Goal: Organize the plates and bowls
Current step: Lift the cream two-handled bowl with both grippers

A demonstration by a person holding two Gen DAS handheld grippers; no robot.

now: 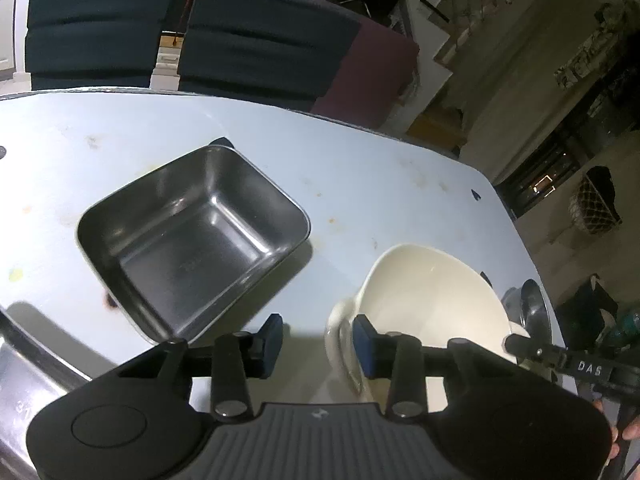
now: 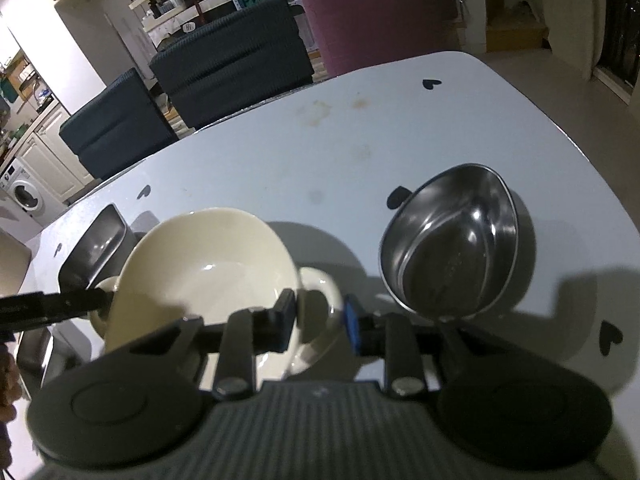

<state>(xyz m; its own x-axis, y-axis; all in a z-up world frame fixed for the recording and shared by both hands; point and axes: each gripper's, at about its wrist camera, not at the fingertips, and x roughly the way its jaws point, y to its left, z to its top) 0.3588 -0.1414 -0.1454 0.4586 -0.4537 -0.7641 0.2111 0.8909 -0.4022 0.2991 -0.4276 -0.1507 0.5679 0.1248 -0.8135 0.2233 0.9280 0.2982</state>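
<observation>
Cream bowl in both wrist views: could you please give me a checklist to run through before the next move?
1. Cream bowl sits level: not ok, it is tilted on the cream plate.
2. Left gripper open: ok, bare table shows between its pads.
3. Right gripper grips the plate rim: cannot tell.
4. Round steel bowl apart from the cream bowl: ok.
5. Rectangular steel pan empty: ok.

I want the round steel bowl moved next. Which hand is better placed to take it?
Right. The round steel bowl sits just beside the right tool. From the left tool it lies beyond the tilted cream bowl.
</observation>
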